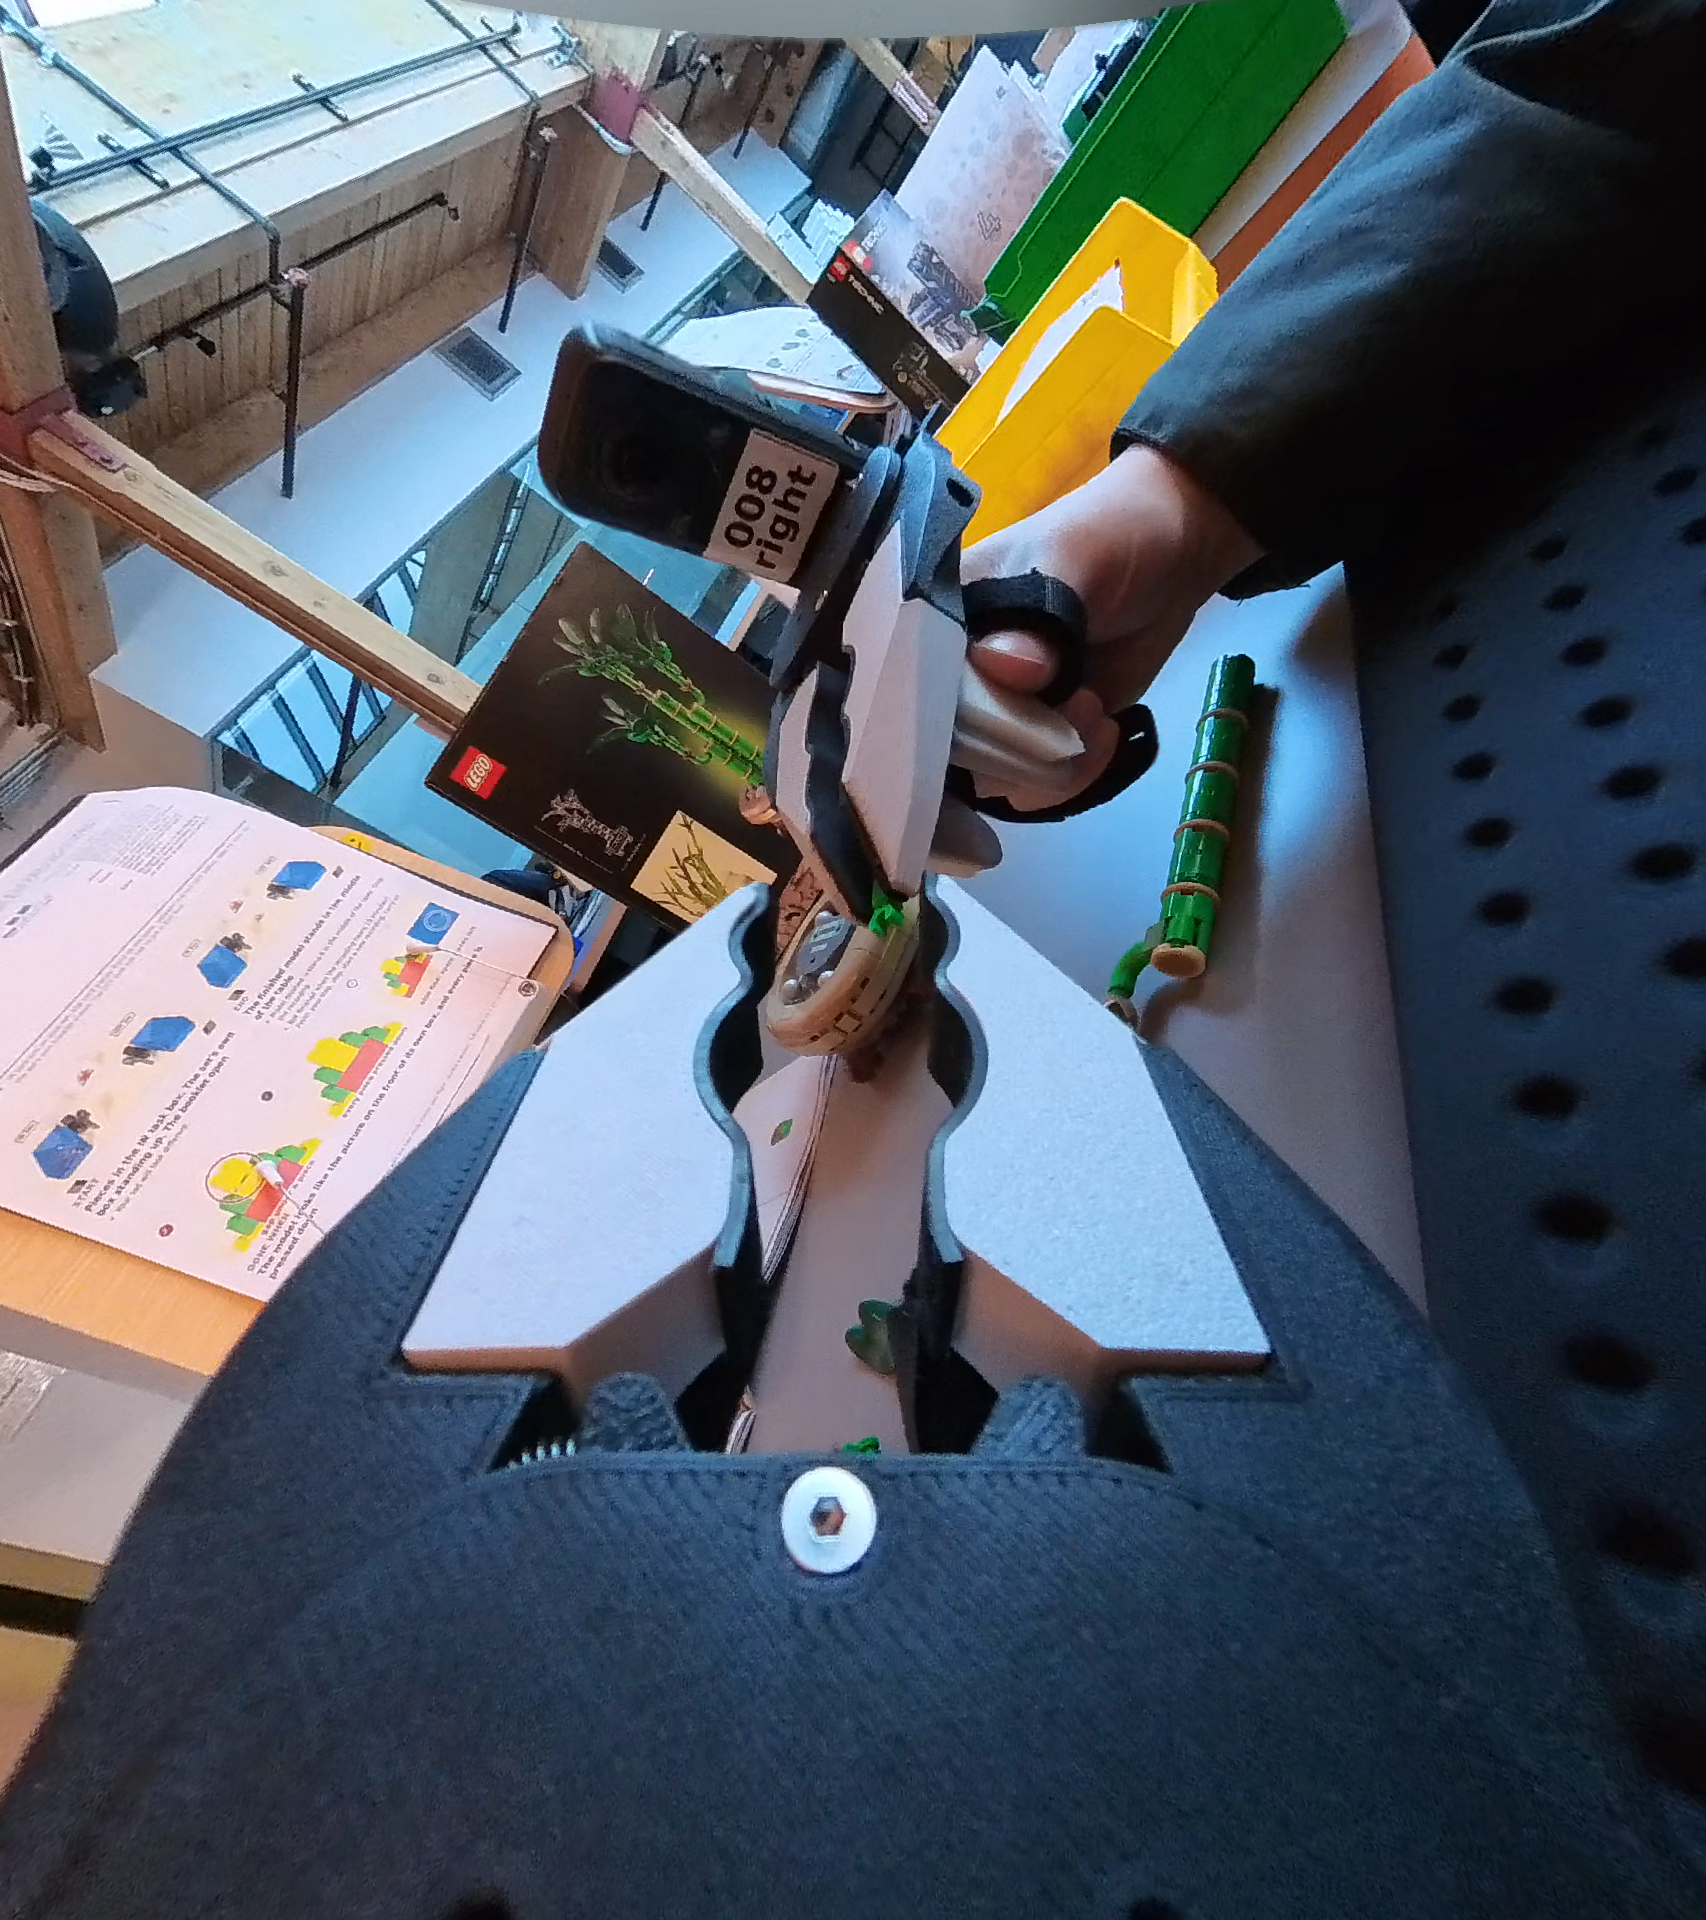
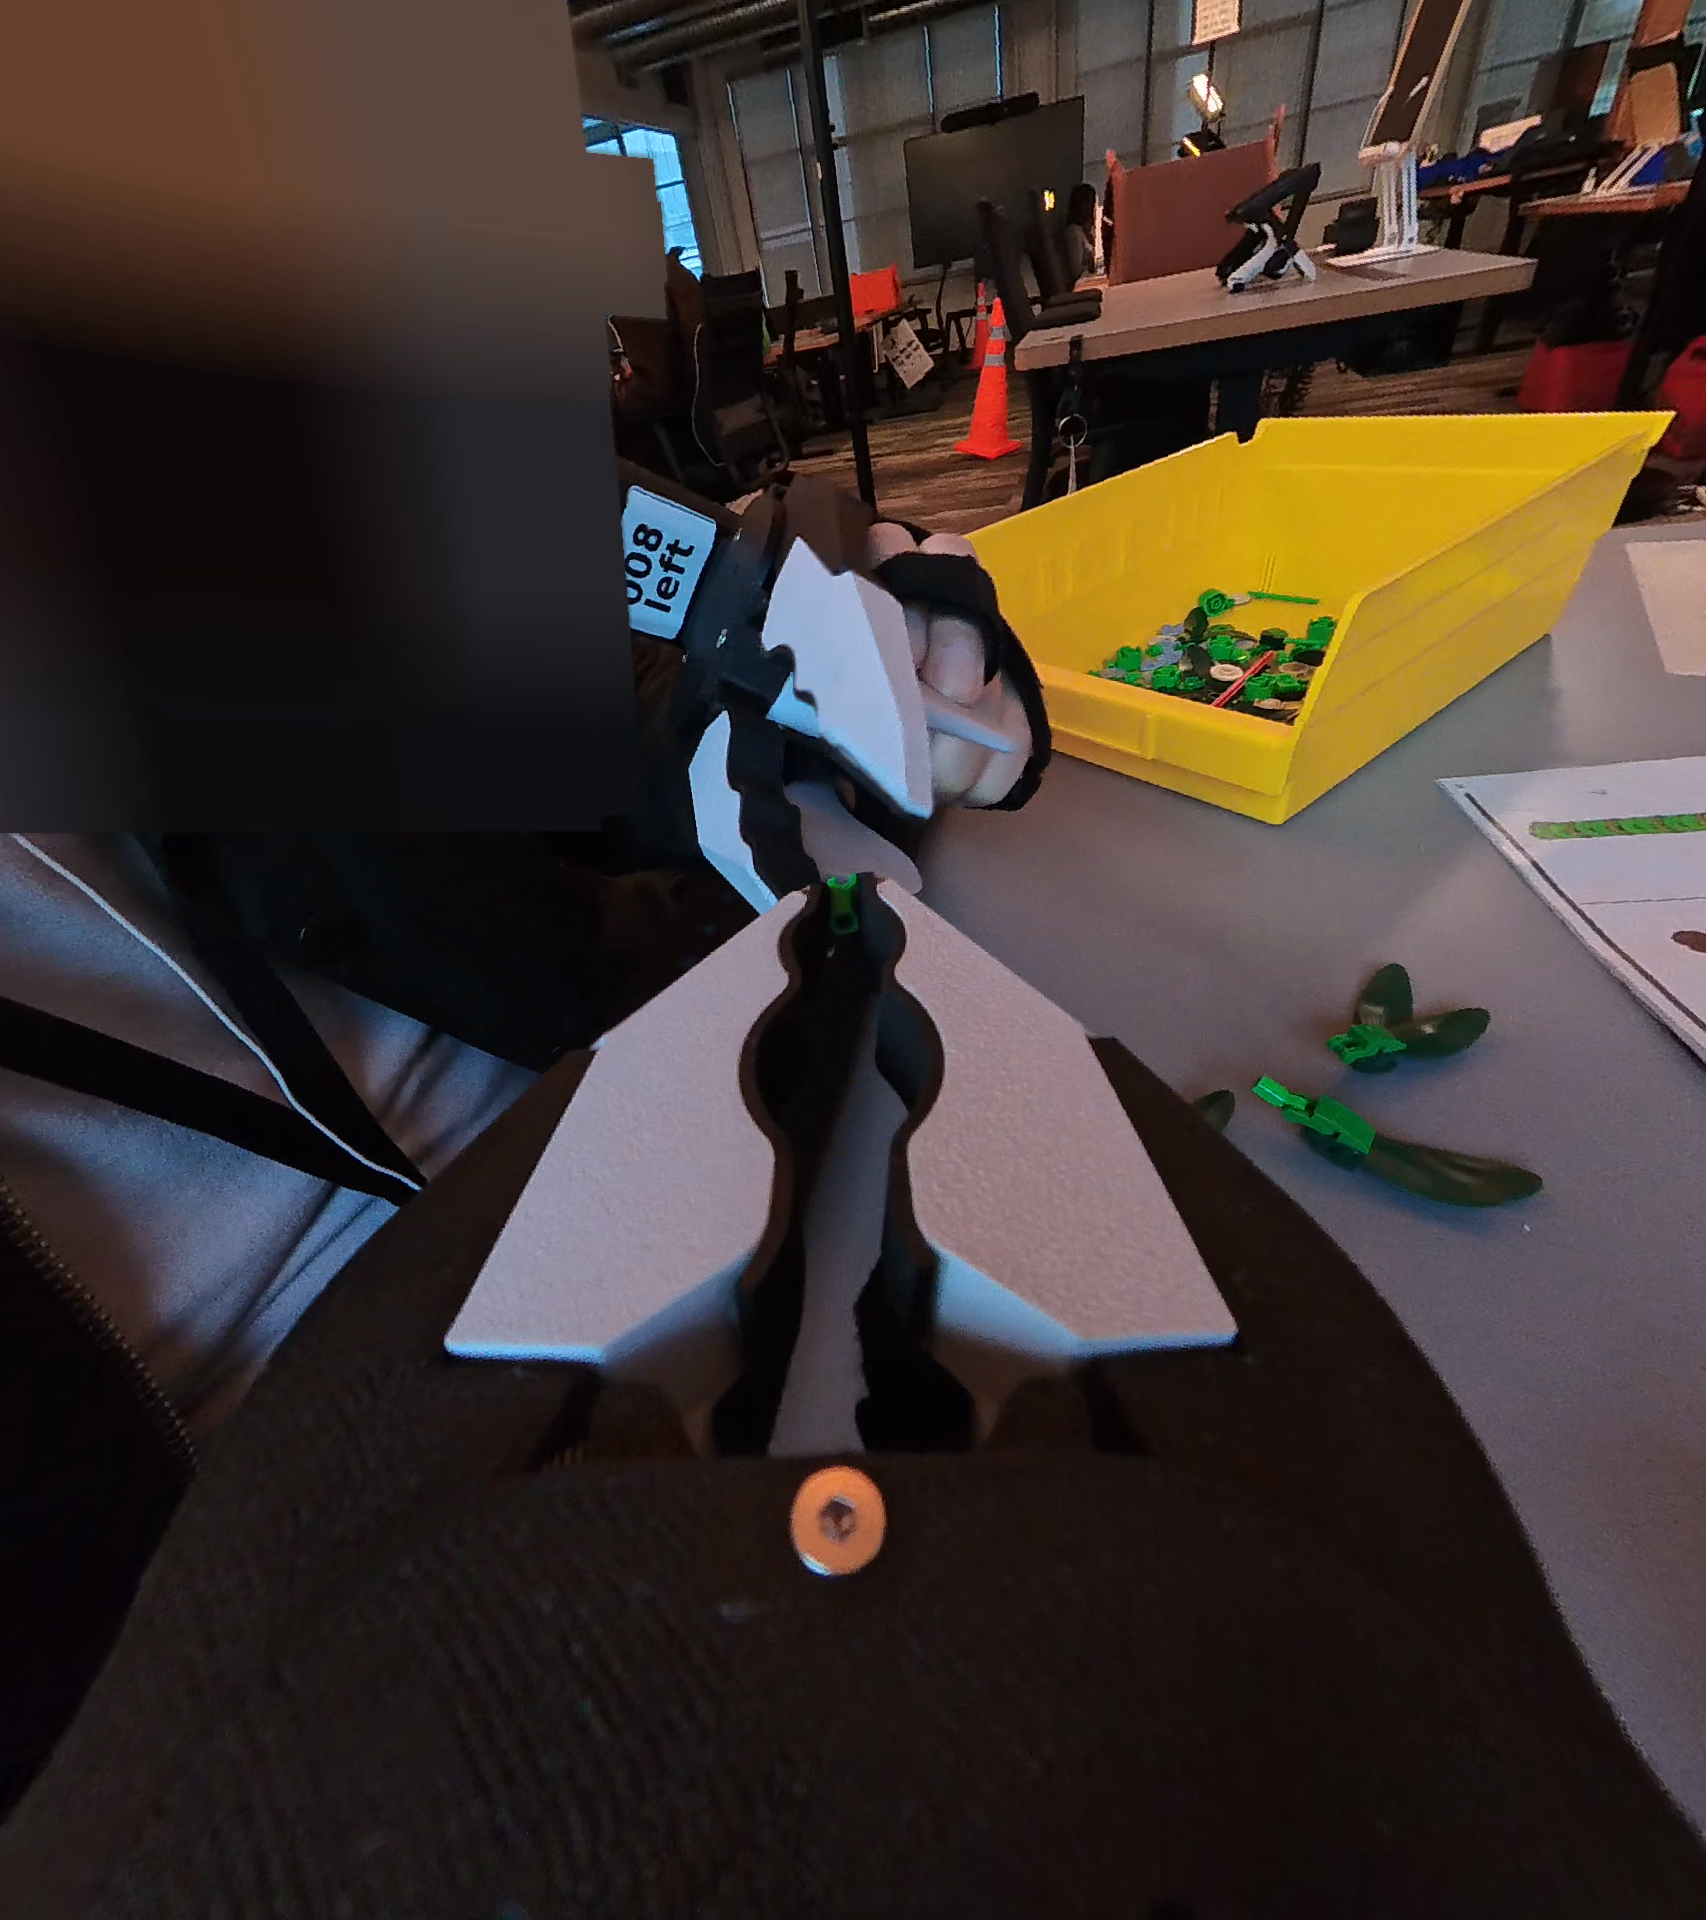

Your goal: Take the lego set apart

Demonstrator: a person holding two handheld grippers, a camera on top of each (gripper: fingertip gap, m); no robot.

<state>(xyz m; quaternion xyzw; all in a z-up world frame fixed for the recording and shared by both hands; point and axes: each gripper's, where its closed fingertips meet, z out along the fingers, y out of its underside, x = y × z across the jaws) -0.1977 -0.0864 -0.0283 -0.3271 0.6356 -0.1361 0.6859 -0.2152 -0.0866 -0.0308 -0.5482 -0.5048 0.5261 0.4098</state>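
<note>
Two hand-held grippers met over a grey table [image 2: 1244, 935], with the surroundings noted from largest item downward. A yellow bin [image 2: 1348, 748] stood on the table beyond the grippers, holding a heap of loose green and grey pieces [image 2: 1223, 660]. A black set box [image 1: 610, 727] picturing a bamboo plant stood upright behind the work area, bearing a red brand logo; its wording is not recorded. A printed instruction sheet [image 1: 205, 1018] lay on a wooden board to one side, and an open booklet [image 2: 1680, 914] lay at the table's far edge. A green bamboo stalk [image 1: 1204, 810] with tan rings lay apart on the table, beside the person's sleeve [image 1: 1451, 312].

The tan round base [image 1: 833, 987] of the model was held off the table between the fingertips of the left gripper [image 1: 844, 977], which was clamped on it. The right gripper [image 2: 841, 896] was closed on a small green piece [image 2: 841, 902] at that base. Each gripper carried a white label on its camera mount. Two dark green leaf pieces [image 2: 1410, 1029] lay loose on the table near the booklet. The left gripper's broad fingers blocked most of the base from its own camera.
</note>
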